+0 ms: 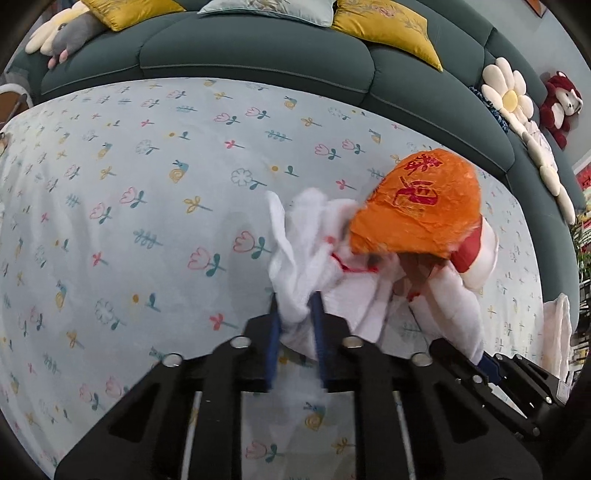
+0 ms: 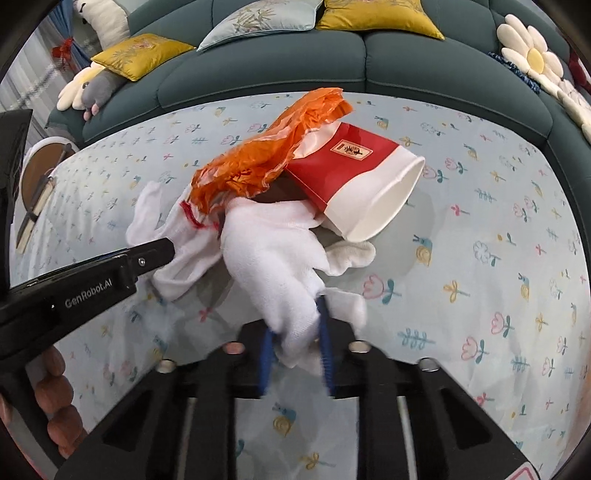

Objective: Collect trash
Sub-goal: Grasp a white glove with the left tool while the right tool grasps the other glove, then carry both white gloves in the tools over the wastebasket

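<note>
Trash: orange wrapper (image 1: 417, 206), red characters; left claw (image 2: 162, 251) "GenRobot.AI"

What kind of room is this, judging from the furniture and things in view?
Most likely a living room at home. A green sofa carries yellow cushions and a flower-shaped pillow, and a floral cloth covers the surface in front of it.

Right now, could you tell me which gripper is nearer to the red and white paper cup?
Right, it seems. The right gripper pinches the white glove lying against the paper cup. The left gripper grips the other white glove, beyond the orange wrapper from the cup.
</note>
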The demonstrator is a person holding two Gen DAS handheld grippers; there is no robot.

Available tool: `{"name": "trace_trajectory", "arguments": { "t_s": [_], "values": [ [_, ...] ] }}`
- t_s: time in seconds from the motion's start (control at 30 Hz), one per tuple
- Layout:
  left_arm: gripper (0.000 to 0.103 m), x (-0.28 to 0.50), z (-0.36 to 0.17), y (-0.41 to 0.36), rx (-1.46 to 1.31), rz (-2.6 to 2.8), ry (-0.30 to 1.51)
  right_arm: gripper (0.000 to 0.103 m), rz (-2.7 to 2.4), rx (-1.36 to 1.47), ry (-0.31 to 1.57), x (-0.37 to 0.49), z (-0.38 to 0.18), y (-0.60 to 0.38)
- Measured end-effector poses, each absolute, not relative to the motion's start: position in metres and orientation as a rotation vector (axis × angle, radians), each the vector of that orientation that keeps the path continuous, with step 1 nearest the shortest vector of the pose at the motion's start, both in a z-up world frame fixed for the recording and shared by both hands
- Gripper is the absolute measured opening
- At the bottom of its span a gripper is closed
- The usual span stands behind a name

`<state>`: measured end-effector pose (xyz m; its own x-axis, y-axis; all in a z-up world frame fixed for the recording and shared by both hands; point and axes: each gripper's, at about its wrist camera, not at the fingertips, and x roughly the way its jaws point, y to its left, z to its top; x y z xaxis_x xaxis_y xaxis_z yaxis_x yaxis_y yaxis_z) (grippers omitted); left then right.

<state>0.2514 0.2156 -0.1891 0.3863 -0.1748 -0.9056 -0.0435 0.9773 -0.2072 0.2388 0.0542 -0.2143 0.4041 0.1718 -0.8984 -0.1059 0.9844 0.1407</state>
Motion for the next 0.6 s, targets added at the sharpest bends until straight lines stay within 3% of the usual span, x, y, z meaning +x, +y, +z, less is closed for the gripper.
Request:
{"name": "trace_trajectory", "arguments": {
  "t_s": [0.6],
  "values": [
    [0.011, 0.189, -0.085, 0.151, -0.179, -0.165, 1.047, 0.013, 0.155, 0.178, 0.936, 0.175, -0.106, -0.010]
  ]
}}
